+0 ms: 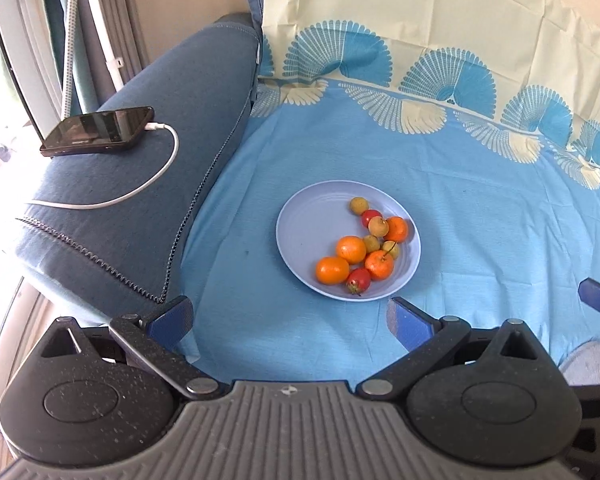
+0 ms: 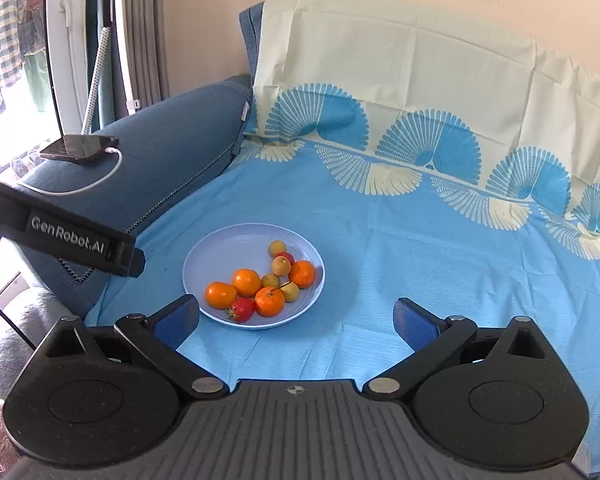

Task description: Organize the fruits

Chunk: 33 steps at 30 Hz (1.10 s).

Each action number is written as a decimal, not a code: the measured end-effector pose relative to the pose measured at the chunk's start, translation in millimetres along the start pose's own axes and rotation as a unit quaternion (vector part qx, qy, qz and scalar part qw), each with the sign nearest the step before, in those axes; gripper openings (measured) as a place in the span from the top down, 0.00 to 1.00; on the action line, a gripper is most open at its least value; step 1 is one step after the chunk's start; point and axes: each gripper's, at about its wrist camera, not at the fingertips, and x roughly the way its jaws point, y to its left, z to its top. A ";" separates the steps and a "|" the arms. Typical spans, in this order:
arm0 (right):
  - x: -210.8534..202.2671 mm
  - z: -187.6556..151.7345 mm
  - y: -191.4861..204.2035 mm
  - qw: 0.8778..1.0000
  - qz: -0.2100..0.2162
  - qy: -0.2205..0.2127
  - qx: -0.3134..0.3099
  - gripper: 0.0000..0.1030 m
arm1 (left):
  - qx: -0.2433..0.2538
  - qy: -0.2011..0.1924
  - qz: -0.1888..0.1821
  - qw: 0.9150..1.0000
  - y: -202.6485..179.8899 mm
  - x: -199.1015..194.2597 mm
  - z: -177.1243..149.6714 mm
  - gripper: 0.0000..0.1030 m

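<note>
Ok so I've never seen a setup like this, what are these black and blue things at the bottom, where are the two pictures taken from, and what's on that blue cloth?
No robot here: a person holds a two-finger tool in each hand, and each tool carries a camera looking forward along its blue-padded fingers. One picture comes from the left tool, the other from the right tool. Both are open and hold nothing. On the blue cloth sits a pale plate of small fruits: oranges, red fruits and little yellowish ones. A phone with a white cable lies on the dark blue armrest.
</note>
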 end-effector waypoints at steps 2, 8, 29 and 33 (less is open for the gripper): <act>-7.0 -2.1 0.7 1.000 -0.002 -0.005 0.000 0.01 | -0.002 -0.001 -0.002 1.000 0.3 -4.4 -4.4 0.00; -23.7 -8.0 3.2 1.000 -0.003 -0.019 -0.003 0.01 | -0.001 -0.002 -0.004 1.000 -2.3 -13.7 -10.7 0.00; -30.5 -9.6 1.0 1.000 -0.013 -0.025 0.004 0.01 | 0.022 -0.011 0.009 1.000 -12.5 -18.8 -11.8 0.00; -29.9 -10.3 1.4 1.000 -0.013 -0.024 0.004 0.01 | 0.023 -0.011 0.010 1.000 -12.7 -17.9 -11.8 0.00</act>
